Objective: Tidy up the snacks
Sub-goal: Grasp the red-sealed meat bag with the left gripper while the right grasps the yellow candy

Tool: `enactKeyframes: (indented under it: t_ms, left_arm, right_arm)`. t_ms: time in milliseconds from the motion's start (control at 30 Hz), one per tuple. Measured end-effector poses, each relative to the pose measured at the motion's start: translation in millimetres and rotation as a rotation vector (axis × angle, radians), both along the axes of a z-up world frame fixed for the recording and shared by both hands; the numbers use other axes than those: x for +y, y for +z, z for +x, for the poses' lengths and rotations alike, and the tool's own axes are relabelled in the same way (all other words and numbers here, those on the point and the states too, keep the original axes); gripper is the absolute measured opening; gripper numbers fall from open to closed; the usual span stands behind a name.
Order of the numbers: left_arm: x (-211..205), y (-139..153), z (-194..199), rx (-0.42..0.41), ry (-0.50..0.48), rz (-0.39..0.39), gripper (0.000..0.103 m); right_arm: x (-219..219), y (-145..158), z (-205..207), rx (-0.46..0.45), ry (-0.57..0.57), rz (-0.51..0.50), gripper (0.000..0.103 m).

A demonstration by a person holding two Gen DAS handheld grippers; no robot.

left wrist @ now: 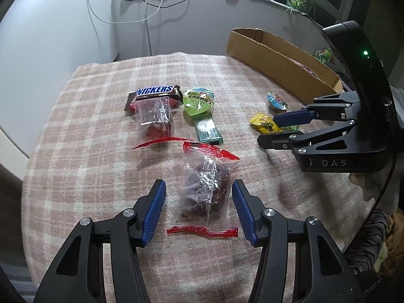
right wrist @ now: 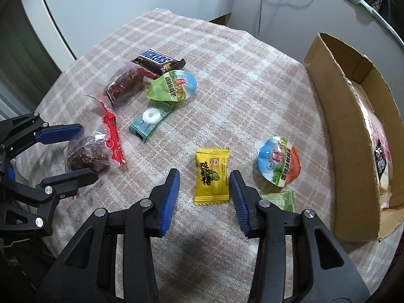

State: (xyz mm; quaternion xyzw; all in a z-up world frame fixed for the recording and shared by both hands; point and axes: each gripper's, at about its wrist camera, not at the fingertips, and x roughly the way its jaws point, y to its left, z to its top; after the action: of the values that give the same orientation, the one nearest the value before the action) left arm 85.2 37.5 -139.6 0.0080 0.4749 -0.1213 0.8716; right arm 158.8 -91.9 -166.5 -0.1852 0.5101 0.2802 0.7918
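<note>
My left gripper (left wrist: 199, 192) is open, its blue pads either side of a clear red-edged pack with a dark cake (left wrist: 207, 189) lying on the checked cloth; it also shows in the right wrist view (right wrist: 88, 151). My right gripper (right wrist: 204, 184) is open around a yellow candy (right wrist: 212, 176), which also shows in the left wrist view (left wrist: 265, 125). A second clear cake pack (left wrist: 156, 118), a Snickers bar (left wrist: 156, 93), a green-lidded jelly cup (left wrist: 199, 101) and a teal mint pack (left wrist: 208, 130) lie farther back.
An open cardboard box (right wrist: 328, 116) holding a pink-white bag (right wrist: 381, 151) stands at the right. A blue-orange jelly cup (right wrist: 277, 161) and a small green packet (right wrist: 280, 199) lie beside my right gripper. The checked cloth (left wrist: 88, 139) covers the table; wall and cables behind.
</note>
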Motion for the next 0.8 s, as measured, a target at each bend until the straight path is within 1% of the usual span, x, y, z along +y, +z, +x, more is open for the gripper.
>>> enactKeyframes:
  t_ms: [167,233,300,333,367,567,800]
  left_arm:
    - [1,-5,3,0.001,0.005,0.003,0.054]
    - [1,-6,4,0.001,0.007,0.005,0.053]
    - [0,-7,4,-0.001,0.002,0.011,0.045]
    - [-2,-8,4,-0.001,-0.003,0.016,0.039]
    - [-3,-9,4,-0.001,-0.005,0.021,0.038]
    - [-3,-7,2,-0.011,0.000,0.016,0.034]
    - [-1,3,-4,-0.027,0.006,0.008,0.034]
  right_arm:
    - [1,0,1,-0.002,0.000,-0.015,0.026]
    - [1,0,0,0.000,-0.001,-0.015,0.026]
    - [1,1,0,-0.002,0.001,-0.019,0.026]
    - [1,1,0,-0.003,0.002,-0.021,0.026]
    - [2,1,-1,-0.004,0.002,-0.023,0.026]
    - [-2,5,-2,-0.009,-0.010,-0.008,0.025]
    - [-11,18,-7,-0.027,-0.011,0.013,0.025]
